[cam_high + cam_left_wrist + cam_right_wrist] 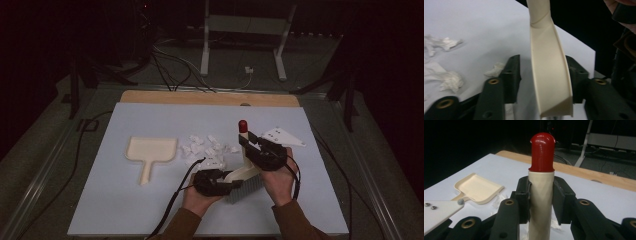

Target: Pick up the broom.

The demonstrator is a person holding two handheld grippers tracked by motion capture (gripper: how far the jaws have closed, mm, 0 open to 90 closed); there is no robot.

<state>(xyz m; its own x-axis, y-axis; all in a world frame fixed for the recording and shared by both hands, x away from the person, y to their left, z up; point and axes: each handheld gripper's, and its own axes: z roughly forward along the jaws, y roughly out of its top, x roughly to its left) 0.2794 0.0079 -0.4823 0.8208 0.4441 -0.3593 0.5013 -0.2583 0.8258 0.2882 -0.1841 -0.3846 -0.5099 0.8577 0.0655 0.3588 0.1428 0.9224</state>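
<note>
A brush with a cream handle (pixel 244 152) and a red cap (pixel 243 125) stands tilted, its grey bristles (pixel 248 187) on the white sheet. My right gripper (pixel 248 141) is shut on the handle (pixel 540 207) just below the red cap (pixel 542 152). My left gripper (pixel 231 185) is low at the brush head. The cream back of the brush (pixel 550 75) lies between its jaws; the right jaw touches it and a narrow gap shows at the left jaw. A cream dustpan (pixel 150 150) lies to the left, with several torn paper scraps (pixel 207 150) between it and the brush.
The white sheet (pixel 150 210) covers a wooden table whose far edge (pixel 210 97) shows. Paper scraps (pixel 449 80) lie close to the left gripper. The dustpan (pixel 477 187) opens toward the scraps. Cables (pixel 170 205) trail off the front edge. A stand's legs (pixel 205 60) are on the floor beyond.
</note>
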